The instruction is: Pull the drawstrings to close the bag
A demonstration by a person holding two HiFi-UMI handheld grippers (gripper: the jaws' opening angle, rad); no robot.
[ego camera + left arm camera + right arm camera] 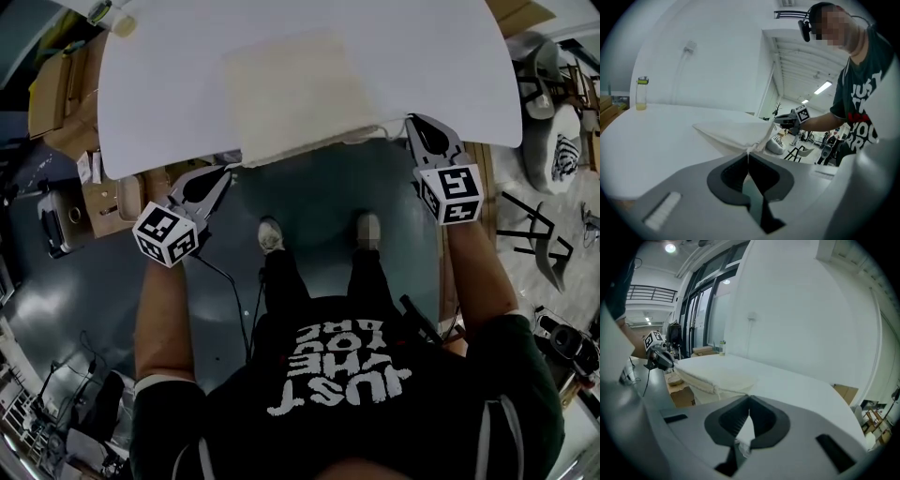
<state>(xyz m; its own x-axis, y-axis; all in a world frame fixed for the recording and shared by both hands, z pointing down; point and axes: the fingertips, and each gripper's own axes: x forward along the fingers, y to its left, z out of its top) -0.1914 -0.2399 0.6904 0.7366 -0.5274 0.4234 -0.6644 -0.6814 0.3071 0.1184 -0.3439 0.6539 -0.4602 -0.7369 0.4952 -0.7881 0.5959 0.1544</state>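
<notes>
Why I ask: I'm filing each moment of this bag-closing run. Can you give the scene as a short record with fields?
surface: white table
item: cream cloth bag, lying flat at the table's near edge, mouth edge puckered
left side: left tool shut on the left cord at the bag's left corner
right side: right tool shut on a white bit, apparently the right cord
also there: bottle at the table's far side
closure: cannot tell whether the mouth is fully drawn
</notes>
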